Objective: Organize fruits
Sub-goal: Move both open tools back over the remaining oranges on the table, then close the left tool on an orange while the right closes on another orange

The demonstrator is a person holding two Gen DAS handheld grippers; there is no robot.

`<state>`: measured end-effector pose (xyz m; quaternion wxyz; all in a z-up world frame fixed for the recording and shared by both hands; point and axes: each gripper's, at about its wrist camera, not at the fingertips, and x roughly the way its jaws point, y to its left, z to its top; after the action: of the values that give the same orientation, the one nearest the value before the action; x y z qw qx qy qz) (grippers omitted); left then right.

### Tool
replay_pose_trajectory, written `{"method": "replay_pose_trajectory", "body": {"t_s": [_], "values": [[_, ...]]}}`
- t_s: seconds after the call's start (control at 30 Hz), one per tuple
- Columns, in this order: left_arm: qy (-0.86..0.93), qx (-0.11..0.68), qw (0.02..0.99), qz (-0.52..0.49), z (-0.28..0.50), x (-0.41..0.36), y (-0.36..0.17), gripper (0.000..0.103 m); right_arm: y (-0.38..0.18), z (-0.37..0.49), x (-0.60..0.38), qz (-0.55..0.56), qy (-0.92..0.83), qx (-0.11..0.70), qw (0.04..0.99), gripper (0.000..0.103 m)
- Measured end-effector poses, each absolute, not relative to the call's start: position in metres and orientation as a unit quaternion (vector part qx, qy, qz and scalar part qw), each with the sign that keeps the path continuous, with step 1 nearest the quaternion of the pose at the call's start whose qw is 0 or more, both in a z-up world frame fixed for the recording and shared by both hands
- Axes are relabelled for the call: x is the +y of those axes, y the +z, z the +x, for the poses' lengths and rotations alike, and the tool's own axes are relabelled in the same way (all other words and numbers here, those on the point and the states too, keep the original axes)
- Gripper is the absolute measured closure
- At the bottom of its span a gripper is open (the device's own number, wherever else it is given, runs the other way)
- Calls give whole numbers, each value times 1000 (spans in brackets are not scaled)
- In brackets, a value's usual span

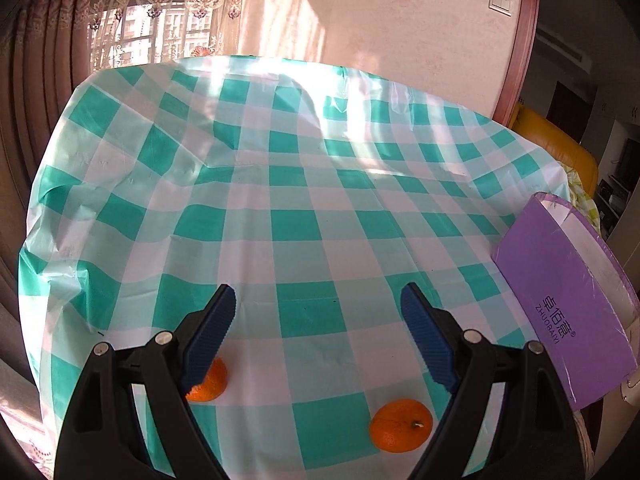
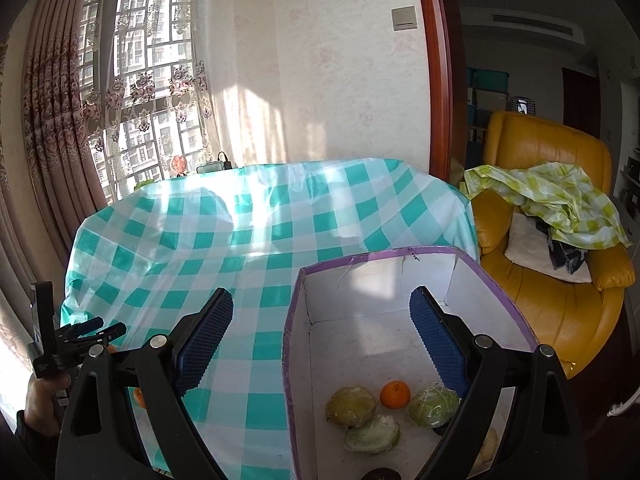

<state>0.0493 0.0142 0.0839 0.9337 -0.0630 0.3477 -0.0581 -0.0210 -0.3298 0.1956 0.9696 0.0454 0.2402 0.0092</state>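
Two oranges lie on the teal-and-white checked tablecloth (image 1: 304,216) in the left wrist view. One orange (image 1: 212,384) is half hidden behind the left finger; the other orange (image 1: 401,425) sits near the right finger. Above them my left gripper (image 1: 318,300) is open and holds nothing. The purple box (image 1: 560,300) stands at the table's right edge. My right gripper (image 2: 322,304) hangs open and empty over the box's near left wall (image 2: 294,360). Inside lie a small orange (image 2: 395,395) and several green wrapped fruits (image 2: 352,406). The left gripper (image 2: 108,328) shows at far left, held by a hand (image 2: 40,396).
A yellow armchair (image 2: 560,312) with a green checked cloth (image 2: 552,196) stands right of the table. Curtains and a window (image 2: 140,100) lie behind the table's far left; a wall backs the far edge. A small fan and a charger (image 2: 212,167) sit beyond the far edge.
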Motion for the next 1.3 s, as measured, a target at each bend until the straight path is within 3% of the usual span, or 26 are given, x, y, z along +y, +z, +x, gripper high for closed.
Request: {"method": "replay_pose_trajectory", "body": {"t_s": [0.87, 1.13, 1.3], "values": [[-20, 408, 906, -106, 39, 78, 24, 37, 181, -8, -266, -7, 60, 272, 960, 15], [-12, 419, 903, -98, 38, 79, 20, 61, 160, 1, -231, -22, 95, 300, 949, 15], [-17, 419, 904, -88, 34, 76, 20, 62, 133, 8, -197, -33, 133, 334, 933, 15]]}}
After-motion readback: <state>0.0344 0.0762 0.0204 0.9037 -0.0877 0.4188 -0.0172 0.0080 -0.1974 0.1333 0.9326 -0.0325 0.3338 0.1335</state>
